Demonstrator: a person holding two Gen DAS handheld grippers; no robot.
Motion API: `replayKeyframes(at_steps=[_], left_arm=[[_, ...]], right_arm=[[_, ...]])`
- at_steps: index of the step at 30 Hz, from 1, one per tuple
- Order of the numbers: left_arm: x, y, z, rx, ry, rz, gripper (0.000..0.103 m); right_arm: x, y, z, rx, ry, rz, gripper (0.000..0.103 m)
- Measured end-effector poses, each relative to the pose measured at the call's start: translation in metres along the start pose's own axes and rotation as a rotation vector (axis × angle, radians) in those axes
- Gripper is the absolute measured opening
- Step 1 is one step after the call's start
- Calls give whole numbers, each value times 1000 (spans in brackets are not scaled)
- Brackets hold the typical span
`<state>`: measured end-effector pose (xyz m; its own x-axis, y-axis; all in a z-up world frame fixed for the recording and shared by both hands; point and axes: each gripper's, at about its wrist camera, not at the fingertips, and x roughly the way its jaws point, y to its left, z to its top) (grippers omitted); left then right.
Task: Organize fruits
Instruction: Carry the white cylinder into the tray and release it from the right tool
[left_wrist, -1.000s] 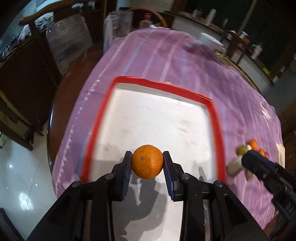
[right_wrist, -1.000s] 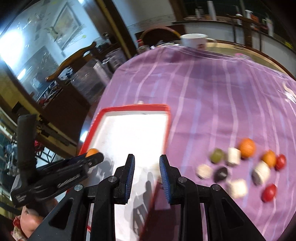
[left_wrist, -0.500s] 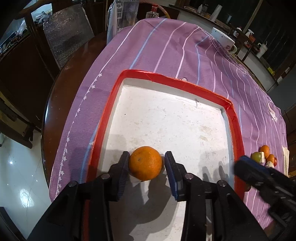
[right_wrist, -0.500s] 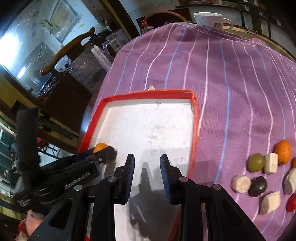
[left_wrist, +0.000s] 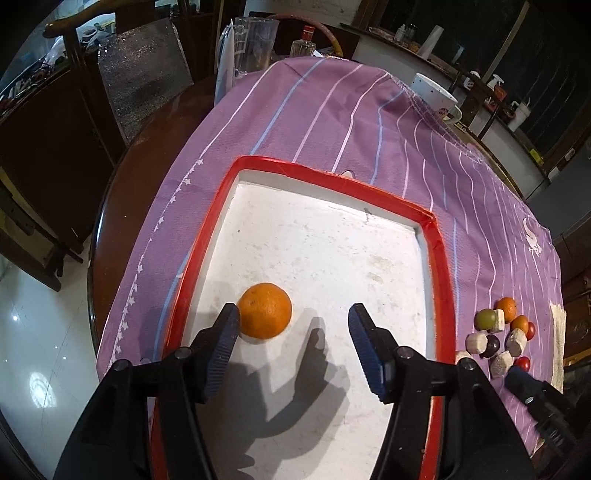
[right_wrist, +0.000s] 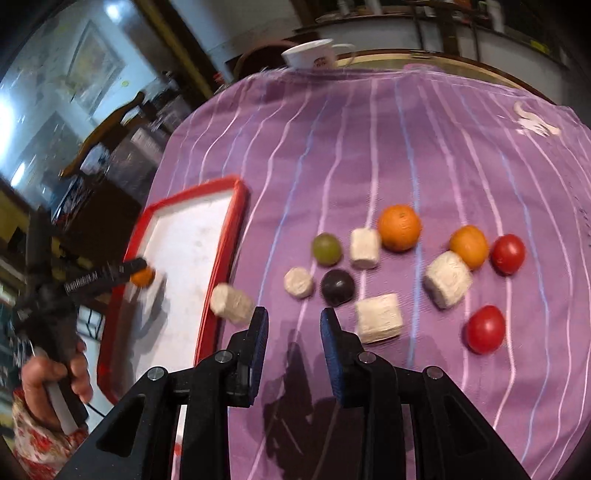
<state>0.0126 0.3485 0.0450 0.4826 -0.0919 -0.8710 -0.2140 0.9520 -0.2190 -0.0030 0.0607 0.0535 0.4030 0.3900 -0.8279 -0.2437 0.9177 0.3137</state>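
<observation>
In the lower middle of the left wrist view, my left gripper (left_wrist: 291, 332) has just been opening: its jaws stand well apart over the red-rimmed tray (left_wrist: 218, 206), and the orange (left_wrist: 264, 311) now sits on the white tray floor, beside the left pad or perhaps brushing it, clear of the right one. I hold nothing there.

At the bottom centre of the right wrist view, my right gripper (right_wrist: 291, 328) is empty, its jaws nearly closed with a narrow gap, above the striped purple cloth (right_wrist: 369, 147). Beyond it lie the loose pieces: a green grape (right_wrist: 326, 249), a dark plum (right_wrist: 338, 288), a second orange (right_wrist: 399, 228), red tomatoes (right_wrist: 484, 329) and pale foam blocks (right_wrist: 378, 317).

I judge the round fruit light, firm-skinned and ready to roll; I would take each across its widest middle. The tomatoes look soft, so gentle pressure.
</observation>
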Motion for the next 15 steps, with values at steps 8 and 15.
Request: replayKeyframes(at_steps=[8, 15], left_arm=[[-18, -4, -11, -17, 1, -44, 61], [-23, -15, -15, -14, -12, -69, 63]], right_arm=[[-4, -7, -3, -39, -25, -20, 32], [-6, -31, -9, -54, -41, -124, 32]])
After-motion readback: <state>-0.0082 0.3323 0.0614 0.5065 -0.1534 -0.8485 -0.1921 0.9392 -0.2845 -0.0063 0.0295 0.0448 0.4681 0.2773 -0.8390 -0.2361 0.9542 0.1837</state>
